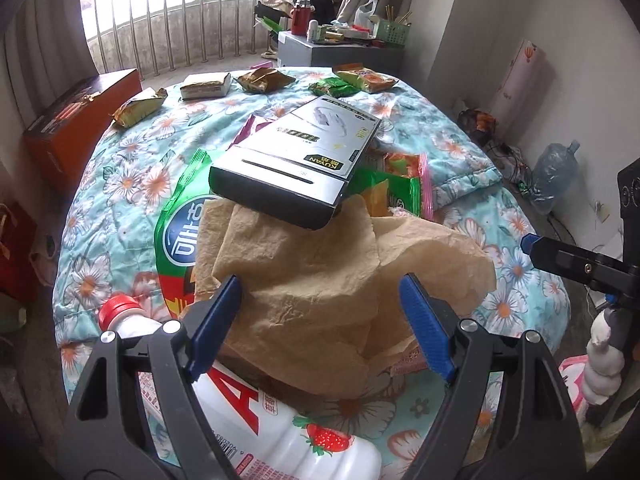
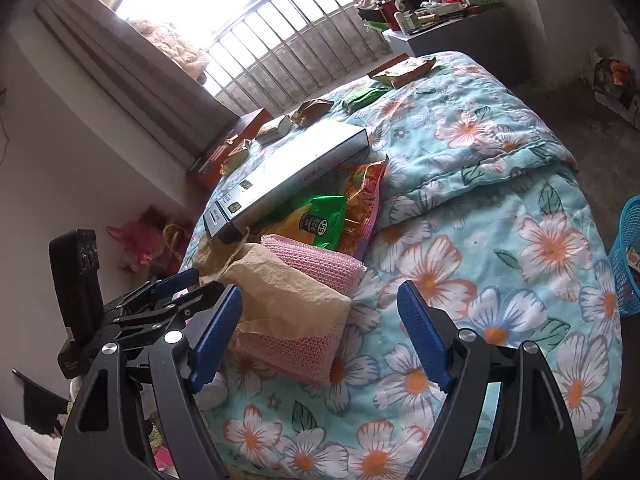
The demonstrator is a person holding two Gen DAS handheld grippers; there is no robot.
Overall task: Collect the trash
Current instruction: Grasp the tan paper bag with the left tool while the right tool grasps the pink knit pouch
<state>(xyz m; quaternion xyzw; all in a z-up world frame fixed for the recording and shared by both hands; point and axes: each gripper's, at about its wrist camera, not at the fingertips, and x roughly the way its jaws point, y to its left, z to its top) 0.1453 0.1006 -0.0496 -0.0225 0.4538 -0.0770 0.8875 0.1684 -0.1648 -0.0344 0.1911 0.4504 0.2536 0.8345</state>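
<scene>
Left gripper (image 1: 320,320): nearest the lens at the bottom of the left wrist view, jaws spread wide, crumpled brown paper between the blue pads but not pinched.
Right gripper (image 2: 320,328): bottom of the right wrist view, jaws wide and holding nothing, over the quilt.
Quilt (image 2: 500,208): turquoise with flowers, filled most of both views, all the trash lay on it.
Silver box (image 1: 296,160): centre of the left view, tilted, resting on the paper and snack bags.
Brown paper (image 1: 320,272): lower centre, just below the box.
Green snack bag (image 1: 180,216): left of centre, partly under the paper.
White bottle (image 1: 280,440): bottom left, red cap, lying on its side.
Pink cloth (image 2: 312,264): left of centre in the right view, under the paper.
Small wrappers (image 1: 140,108): upper part, scattered along the far edge of the quilt.
Blue basket (image 2: 628,256): right edge of the right view, beside the bed.
</scene>
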